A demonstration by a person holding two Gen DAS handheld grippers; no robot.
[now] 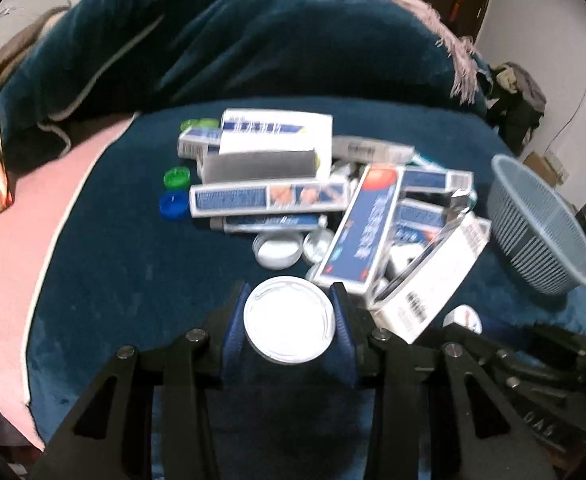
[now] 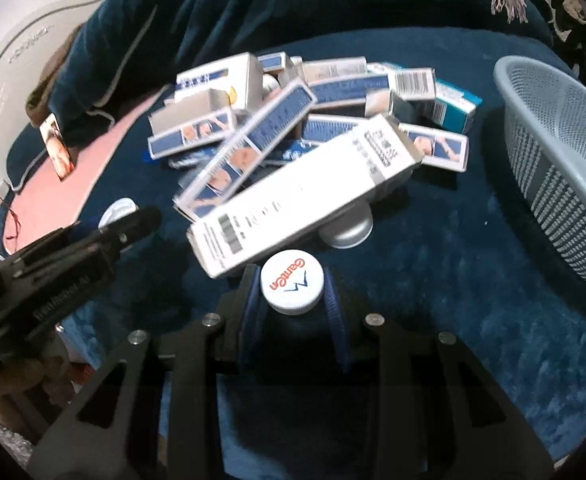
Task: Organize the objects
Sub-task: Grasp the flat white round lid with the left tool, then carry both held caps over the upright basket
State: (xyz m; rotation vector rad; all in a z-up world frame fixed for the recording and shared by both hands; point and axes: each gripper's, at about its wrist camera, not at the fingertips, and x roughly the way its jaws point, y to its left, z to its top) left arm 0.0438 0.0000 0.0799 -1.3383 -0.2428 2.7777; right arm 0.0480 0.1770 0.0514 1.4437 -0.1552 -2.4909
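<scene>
A heap of blue-and-white cartons [image 1: 293,184] lies on a dark blue blanket [image 1: 133,272], with loose lids around it. My left gripper [image 1: 289,316] is shut on a large white round lid [image 1: 289,320] held just in front of the heap. My right gripper [image 2: 291,292] is shut on a white cap with red lettering [image 2: 292,286], right beside a long white carton [image 2: 305,200]. The heap also shows in the right wrist view [image 2: 293,120]. The left gripper shows at the left of the right wrist view [image 2: 93,240].
A grey-blue mesh basket [image 1: 541,224] stands to the right of the heap, also in the right wrist view [image 2: 565,168]. Green [image 1: 177,178] and blue [image 1: 173,206] caps lie left of the heap. A silver tin [image 2: 347,228] sits under the long carton. A pink sheet [image 1: 21,248] lies at left.
</scene>
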